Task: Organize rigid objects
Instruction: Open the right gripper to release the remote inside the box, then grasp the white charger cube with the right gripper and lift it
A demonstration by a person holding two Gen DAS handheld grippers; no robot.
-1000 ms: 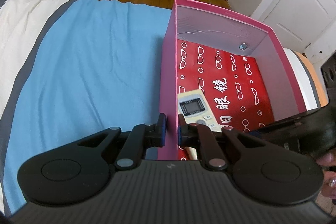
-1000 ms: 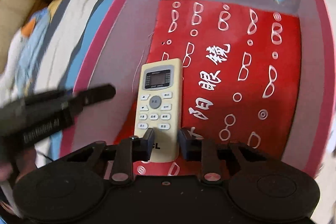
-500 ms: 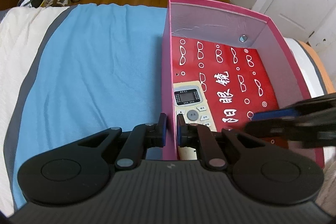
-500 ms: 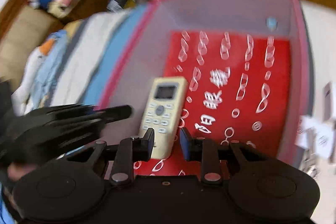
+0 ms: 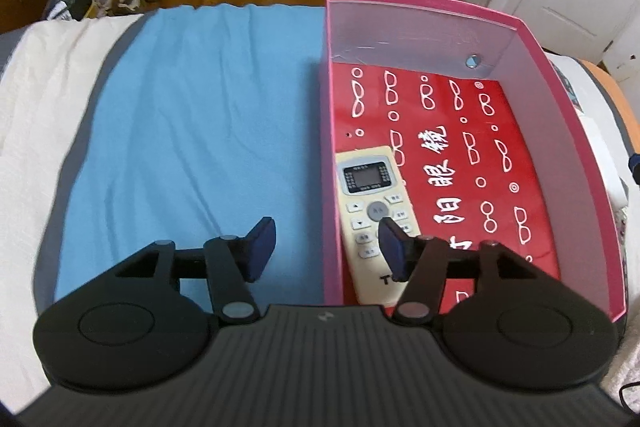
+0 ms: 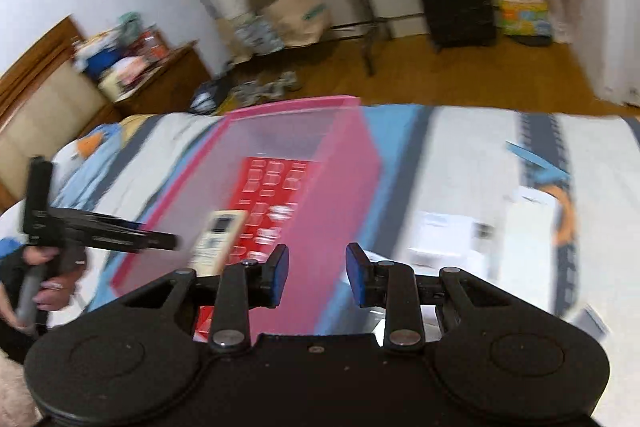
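One remote (image 5: 374, 211) lies flat in the one pink box (image 5: 532, 39), by its left wall. Prob. light, stiff, slick plastic; grab across the long sides, mid-body. L gripper (image 5: 326, 247) jaws opening, straddling the wall, clear of it. R gripper (image 6: 317, 273) opening, empty.

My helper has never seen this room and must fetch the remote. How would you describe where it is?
On the bed, beside the blue blanket, stands an open pink box with a red floor printed with white glasses. The remote lies flat inside against the box's left wall: a cream handset with a small grey screen and buttons.
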